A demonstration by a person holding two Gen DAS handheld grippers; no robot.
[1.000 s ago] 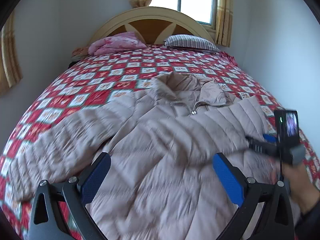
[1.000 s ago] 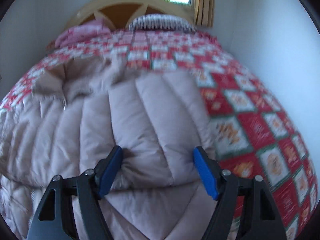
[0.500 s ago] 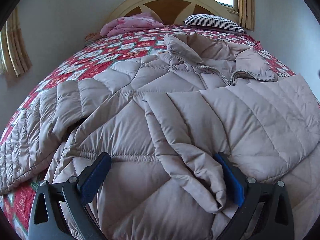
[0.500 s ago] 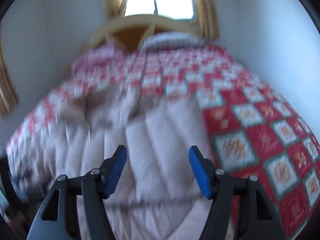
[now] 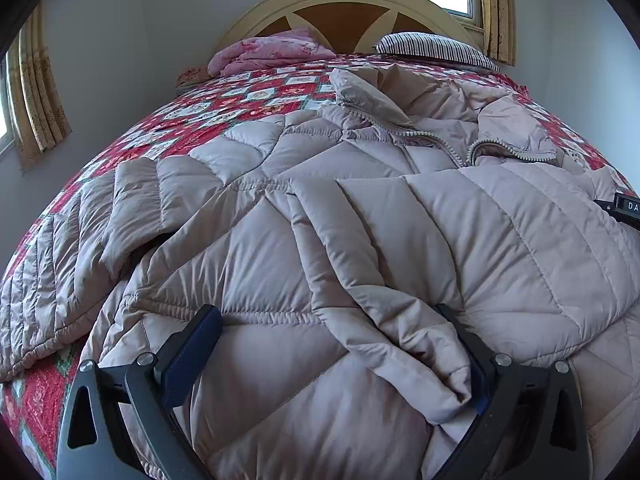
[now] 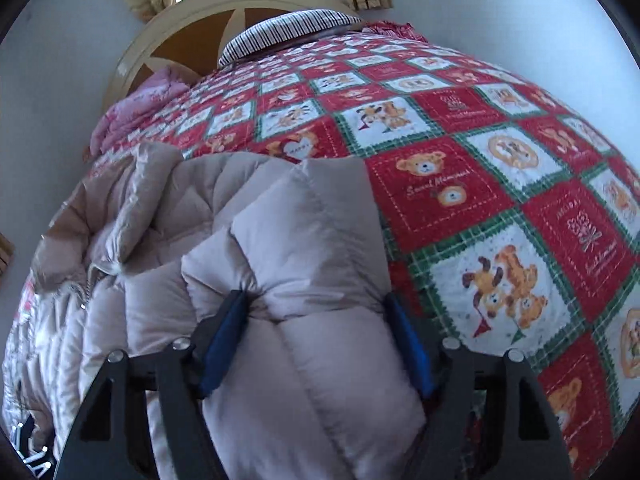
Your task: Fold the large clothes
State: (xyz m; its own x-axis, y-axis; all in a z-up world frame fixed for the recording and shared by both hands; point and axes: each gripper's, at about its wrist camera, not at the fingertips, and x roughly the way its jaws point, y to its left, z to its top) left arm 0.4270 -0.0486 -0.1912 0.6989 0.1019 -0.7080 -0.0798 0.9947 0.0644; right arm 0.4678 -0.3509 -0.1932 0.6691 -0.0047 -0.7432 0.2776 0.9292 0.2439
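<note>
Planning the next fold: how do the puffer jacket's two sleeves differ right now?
The sleeve folded across the chest lies on the pale mauve quilted puffer jacket; the outstretched sleeve lies on the red patchwork bedspread. The folded one's cuff reaches between the left gripper fingers; the outstretched one is clear of them. Both share the same quilted fabric.

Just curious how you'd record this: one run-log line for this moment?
stage: folding jacket on bed | left gripper: open over sleeve cuff | right gripper: jaws opening, jacket between them
</note>
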